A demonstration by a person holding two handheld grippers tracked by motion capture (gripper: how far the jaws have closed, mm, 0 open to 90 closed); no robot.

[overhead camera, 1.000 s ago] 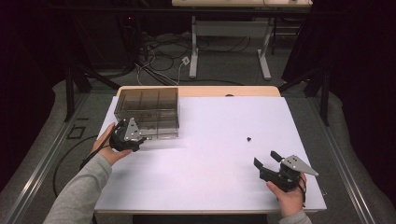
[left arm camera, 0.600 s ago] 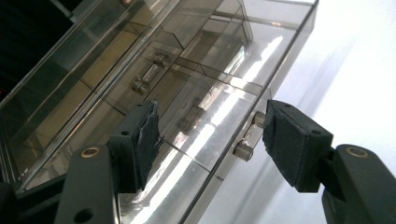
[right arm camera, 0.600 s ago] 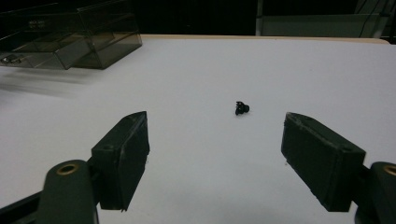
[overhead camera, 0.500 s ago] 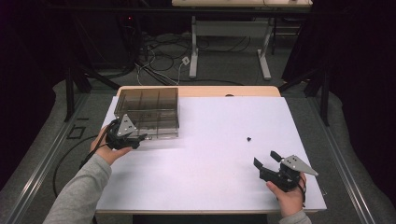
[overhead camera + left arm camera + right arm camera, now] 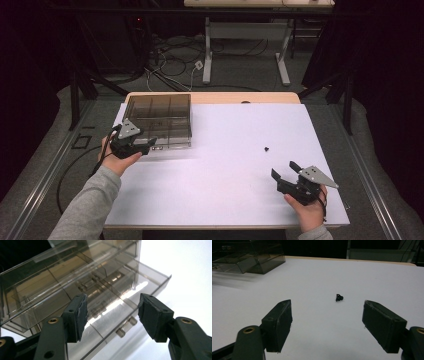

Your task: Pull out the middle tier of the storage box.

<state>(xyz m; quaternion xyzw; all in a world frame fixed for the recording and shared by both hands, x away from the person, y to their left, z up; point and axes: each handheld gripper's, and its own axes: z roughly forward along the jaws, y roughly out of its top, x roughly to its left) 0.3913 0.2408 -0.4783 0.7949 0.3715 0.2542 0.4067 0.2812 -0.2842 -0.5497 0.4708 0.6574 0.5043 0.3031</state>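
While the left gripper [image 5: 112, 315] gapes, the drawer [image 5: 130, 302] lies between

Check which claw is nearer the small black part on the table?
Right. The right claw sits just short of the small black part, jaws open toward it. The left claw is far across the table at the drawer box.

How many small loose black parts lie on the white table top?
1. A small black part lies alone on the white table top, ahead of the right claw and apart from the smoky clear drawer box. Others may sit hidden inside the box.
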